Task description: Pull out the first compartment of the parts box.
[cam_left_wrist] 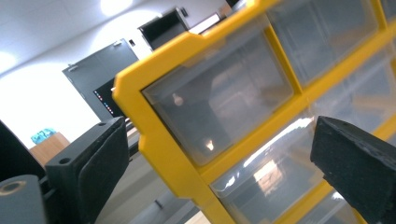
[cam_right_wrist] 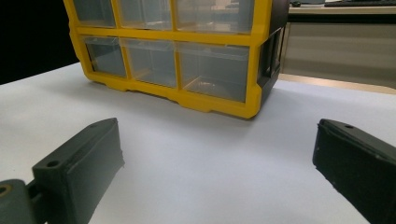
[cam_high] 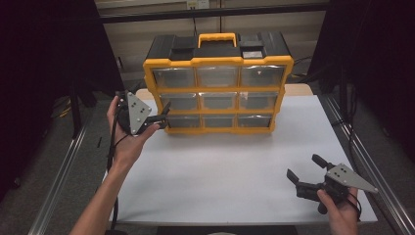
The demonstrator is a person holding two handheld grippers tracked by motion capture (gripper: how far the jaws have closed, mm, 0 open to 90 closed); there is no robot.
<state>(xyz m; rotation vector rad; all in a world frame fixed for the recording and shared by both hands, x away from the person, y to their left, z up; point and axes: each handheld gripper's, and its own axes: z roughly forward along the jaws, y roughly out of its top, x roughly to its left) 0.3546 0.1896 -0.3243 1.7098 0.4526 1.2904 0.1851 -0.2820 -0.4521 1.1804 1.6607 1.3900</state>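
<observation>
A yellow and black drawer organizer (cam_high: 218,90) with several clear drawers and a yellow handle stands at the back middle of the white table (cam_high: 230,166). My left gripper (cam_high: 164,113) is held up against its lower left corner, open. In the left gripper view the organizer's yellow left edge (cam_left_wrist: 159,140) runs between the spread jaws of that gripper (cam_left_wrist: 222,140), and the view is tilted. My right gripper (cam_high: 304,166) hovers open over the table's front right, holding nothing. The right gripper view has this gripper (cam_right_wrist: 219,140) facing the organizer's (cam_right_wrist: 177,60) bottom drawers from a distance.
Metal rails (cam_high: 357,152) run along both sides of the table. Black curtains (cam_high: 44,58) hang to the left and right. A beige wall panel (cam_right_wrist: 336,51) stands behind the table. Bare white tabletop lies between the organizer and the right gripper.
</observation>
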